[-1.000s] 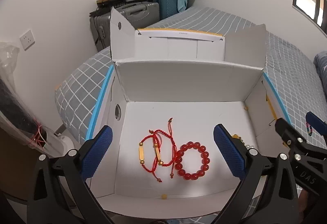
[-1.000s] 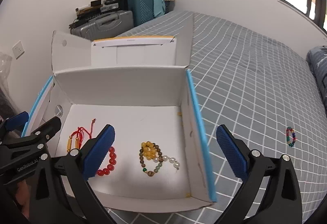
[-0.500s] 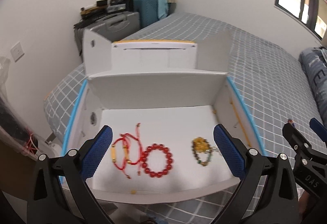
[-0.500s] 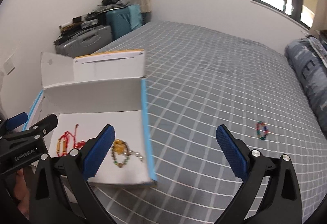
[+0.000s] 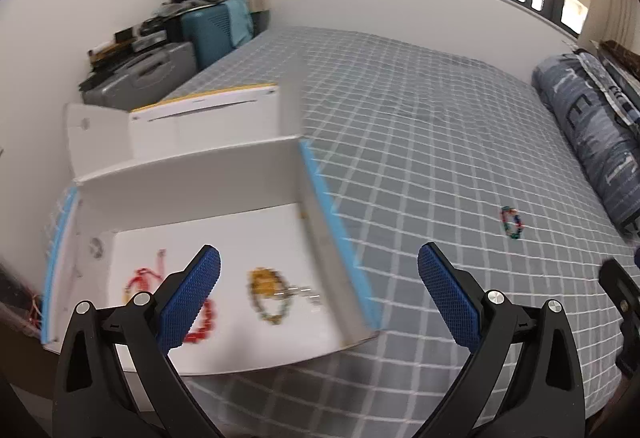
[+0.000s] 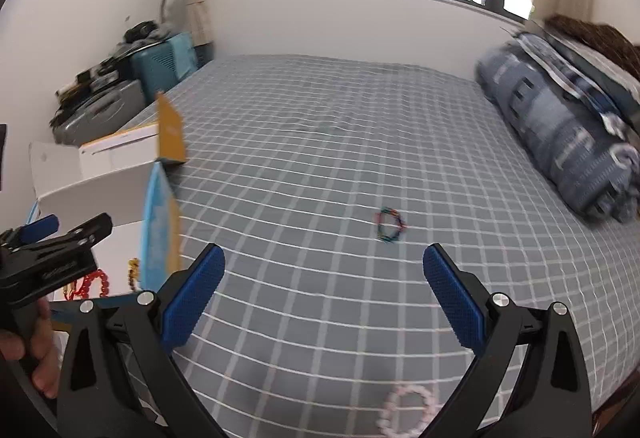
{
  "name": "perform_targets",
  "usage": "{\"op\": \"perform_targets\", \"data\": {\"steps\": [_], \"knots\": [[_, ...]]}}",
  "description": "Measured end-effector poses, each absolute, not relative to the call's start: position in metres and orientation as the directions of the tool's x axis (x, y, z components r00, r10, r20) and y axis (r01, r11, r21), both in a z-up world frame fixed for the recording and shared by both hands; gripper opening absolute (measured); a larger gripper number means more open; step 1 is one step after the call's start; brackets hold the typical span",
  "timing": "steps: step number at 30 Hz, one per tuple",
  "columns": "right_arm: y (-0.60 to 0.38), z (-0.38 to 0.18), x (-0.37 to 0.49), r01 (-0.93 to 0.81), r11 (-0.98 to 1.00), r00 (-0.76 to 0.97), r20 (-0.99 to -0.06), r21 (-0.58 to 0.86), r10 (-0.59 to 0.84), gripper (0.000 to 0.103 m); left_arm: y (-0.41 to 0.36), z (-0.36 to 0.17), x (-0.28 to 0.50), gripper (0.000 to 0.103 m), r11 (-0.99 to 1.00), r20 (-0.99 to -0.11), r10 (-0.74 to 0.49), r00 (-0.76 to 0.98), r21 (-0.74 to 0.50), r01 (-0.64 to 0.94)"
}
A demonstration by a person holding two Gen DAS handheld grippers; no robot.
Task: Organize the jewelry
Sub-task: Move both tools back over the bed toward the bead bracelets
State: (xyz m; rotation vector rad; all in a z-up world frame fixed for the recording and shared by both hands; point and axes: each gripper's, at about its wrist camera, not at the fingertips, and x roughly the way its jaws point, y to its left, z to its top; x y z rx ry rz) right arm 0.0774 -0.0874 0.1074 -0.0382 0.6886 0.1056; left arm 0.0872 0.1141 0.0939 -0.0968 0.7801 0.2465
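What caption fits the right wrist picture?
Open right gripper faces a colourful bracelet on the checked bed.

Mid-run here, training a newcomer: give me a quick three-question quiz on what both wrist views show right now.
1. True or false: the left gripper is shut on a bracelet.
2. Where does the multicoloured bracelet lie? A) in the white box B) on the checked bedspread C) between the right gripper's fingers
3. Fill in: near the bottom edge of the right wrist view lies a ____ beaded bracelet.

Key: 1 false; 2 B; 3 pink.
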Motion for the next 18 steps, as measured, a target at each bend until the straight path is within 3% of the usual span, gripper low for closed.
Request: {"op": "perform_targets", "data": {"steps": [10,18], "knots": [[-0.189,0.080,0.059,0.026,1.000,0.726,-0.687,-0.004,-0.022,0.095,0.004,0.079,0.154,0.097,0.998,-0.764,0.014,0.646,-0.031,-0.058],[-0.227,0.042,0.049,0.071,0.997,0.670,-0.741,-0.008,-0.054,0.095,-0.066,0.048,0.205,0.097,0.999,-0.807,-0.026,0.590,-0.009,0.031]]}}
